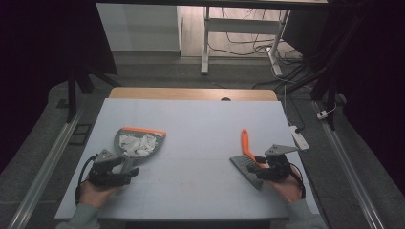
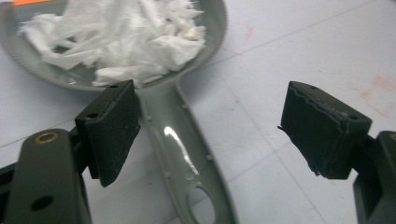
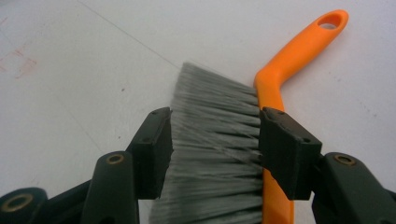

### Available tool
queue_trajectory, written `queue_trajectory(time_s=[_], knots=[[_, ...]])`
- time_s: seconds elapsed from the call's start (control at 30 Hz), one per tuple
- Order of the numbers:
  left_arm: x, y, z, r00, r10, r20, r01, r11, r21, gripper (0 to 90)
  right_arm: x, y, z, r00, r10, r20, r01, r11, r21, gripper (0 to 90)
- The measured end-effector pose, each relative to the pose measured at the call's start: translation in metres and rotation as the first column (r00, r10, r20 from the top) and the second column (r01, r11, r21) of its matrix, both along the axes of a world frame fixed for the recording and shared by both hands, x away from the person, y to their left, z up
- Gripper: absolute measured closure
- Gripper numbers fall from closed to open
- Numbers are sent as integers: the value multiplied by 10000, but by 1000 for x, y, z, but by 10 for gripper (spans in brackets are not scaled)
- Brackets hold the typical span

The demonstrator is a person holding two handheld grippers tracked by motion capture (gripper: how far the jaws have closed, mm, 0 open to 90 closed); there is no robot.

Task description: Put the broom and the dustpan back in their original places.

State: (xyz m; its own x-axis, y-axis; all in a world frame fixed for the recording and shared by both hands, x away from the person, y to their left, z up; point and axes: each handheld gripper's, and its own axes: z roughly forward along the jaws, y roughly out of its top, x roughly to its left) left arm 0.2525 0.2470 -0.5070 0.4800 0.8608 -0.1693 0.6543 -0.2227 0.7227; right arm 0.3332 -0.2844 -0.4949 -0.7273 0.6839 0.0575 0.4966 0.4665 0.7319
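Observation:
A grey dustpan (image 1: 125, 138) with an orange lip lies at the table's left, and crumpled white paper (image 1: 137, 144) is heaped in its pan. My left gripper (image 1: 130, 171) is open at the pan's handle. In the left gripper view the handle (image 2: 180, 149) runs between the jaws, close to the left pad (image 2: 112, 130), with the paper (image 2: 121, 37) beyond. An orange-handled brush (image 1: 245, 143) lies at the right. My right gripper (image 1: 260, 167) straddles its head. In the right gripper view the grey bristles (image 3: 215, 107) fill the gap between the pads (image 3: 154, 149), uncompressed, and the orange handle (image 3: 289, 56) runs away.
The pale table top (image 1: 200, 119) has a wooden strip along its far edge. A white power strip (image 1: 299, 136) lies near the right edge. Beyond the table stand a desk's white legs (image 1: 205, 43) and cables on the floor. Faint red marks (image 2: 378, 93) stain the surface.

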Motion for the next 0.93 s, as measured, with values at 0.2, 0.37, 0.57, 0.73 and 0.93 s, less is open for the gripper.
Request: queue_trajectory(time_s=[0.2, 0.37, 0.57, 0.73, 0.93], knots=[[-6, -2, -1, 9987, -506, 101, 506, 9987, -36, 212, -13, -8, 0, 9998, 24, 188, -25, 10000, 84, 452], [-8, -4, -2, 9976, -692, 72, 692, 9976, -6, 213, -23, -13, 0, 9987, 94, 493, -99, 9999, 104, 463], [-8, -6, -2, 9967, -808, 58, 808, 9967, -5, 218, -23, -11, 0, 9988, 233, 434, -236, 9997, 59, 464], [-8, -5, -3, 9968, -804, 49, 804, 9968, -20, 219, -23, -9, 0, 9984, 329, 460, -328, 9995, -35, 463], [-7, -5, -3, 9972, -752, 58, 752, 9972, -26, 219, -23, -10, 1, 9982, 340, 499, -338, 9994, -39, 463]])
